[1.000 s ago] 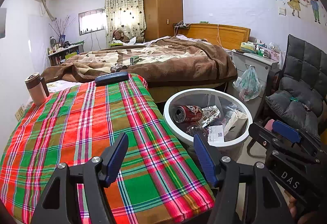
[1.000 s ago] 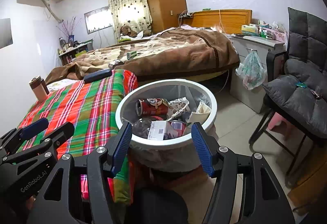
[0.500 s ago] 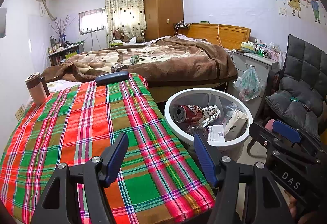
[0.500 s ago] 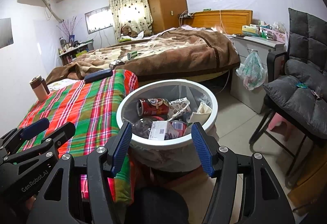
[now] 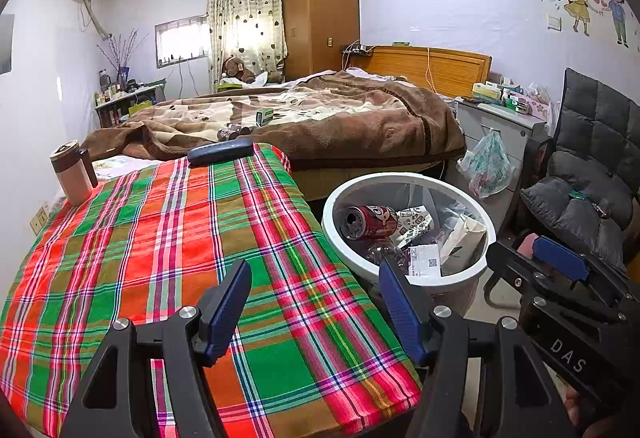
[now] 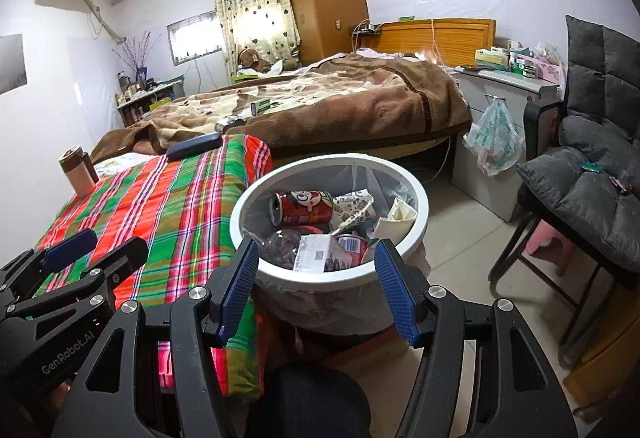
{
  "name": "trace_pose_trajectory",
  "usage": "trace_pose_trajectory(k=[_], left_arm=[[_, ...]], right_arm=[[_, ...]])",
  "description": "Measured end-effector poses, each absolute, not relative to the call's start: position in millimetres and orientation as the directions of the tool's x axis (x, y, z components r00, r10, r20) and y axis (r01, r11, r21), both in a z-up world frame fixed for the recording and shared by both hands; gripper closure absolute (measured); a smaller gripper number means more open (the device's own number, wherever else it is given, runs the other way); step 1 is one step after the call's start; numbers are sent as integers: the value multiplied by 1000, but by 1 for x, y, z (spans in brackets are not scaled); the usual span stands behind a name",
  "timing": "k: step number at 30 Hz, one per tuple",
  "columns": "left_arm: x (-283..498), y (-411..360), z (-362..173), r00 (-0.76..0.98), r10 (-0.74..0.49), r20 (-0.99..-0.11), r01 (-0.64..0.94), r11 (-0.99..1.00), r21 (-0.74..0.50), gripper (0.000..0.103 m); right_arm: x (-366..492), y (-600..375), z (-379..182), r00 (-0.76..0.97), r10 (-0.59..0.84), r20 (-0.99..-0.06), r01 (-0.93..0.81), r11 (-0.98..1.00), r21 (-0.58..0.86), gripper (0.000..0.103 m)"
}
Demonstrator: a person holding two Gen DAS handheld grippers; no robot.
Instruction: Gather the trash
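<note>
— Where are your tongs right now?

— My left tongs hang over the near edge of the plaid table, fingers apart, nothing between them. My right tongs sit in front of the bin, also spread wide and holding nothing; the bin's near rim shows in the gap.

— And the trash?

— It's in the bin. From the right view there's a red can lying on its side at about 11 o'clock inside the rim, a printed paper cup just beside it at 1 o'clock, a white carton at 6 o'clock, and a clear bottle at 8 o'clock.

— Anything on the table?

— A dark case at the far edge, 12 o'clock from my left tongs, and a brown flask standing upright at 10 o'clock. The bin stands on the floor just beside the table, at 2 o'clock from the left tongs.
</note>
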State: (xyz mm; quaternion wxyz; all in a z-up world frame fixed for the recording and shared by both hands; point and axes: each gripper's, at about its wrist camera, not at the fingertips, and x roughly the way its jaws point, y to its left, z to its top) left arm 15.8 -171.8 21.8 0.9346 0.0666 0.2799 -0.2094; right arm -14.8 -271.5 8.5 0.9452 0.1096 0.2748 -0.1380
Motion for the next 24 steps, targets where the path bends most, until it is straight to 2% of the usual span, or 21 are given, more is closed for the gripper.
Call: trace_pose_trajectory(k=[24], left_arm=[[16, -170, 20, 754, -354, -554, 428, 904, 5, 37]], right_arm=[[-15, -271, 8, 812, -201, -548, 320, 938, 130, 41]])
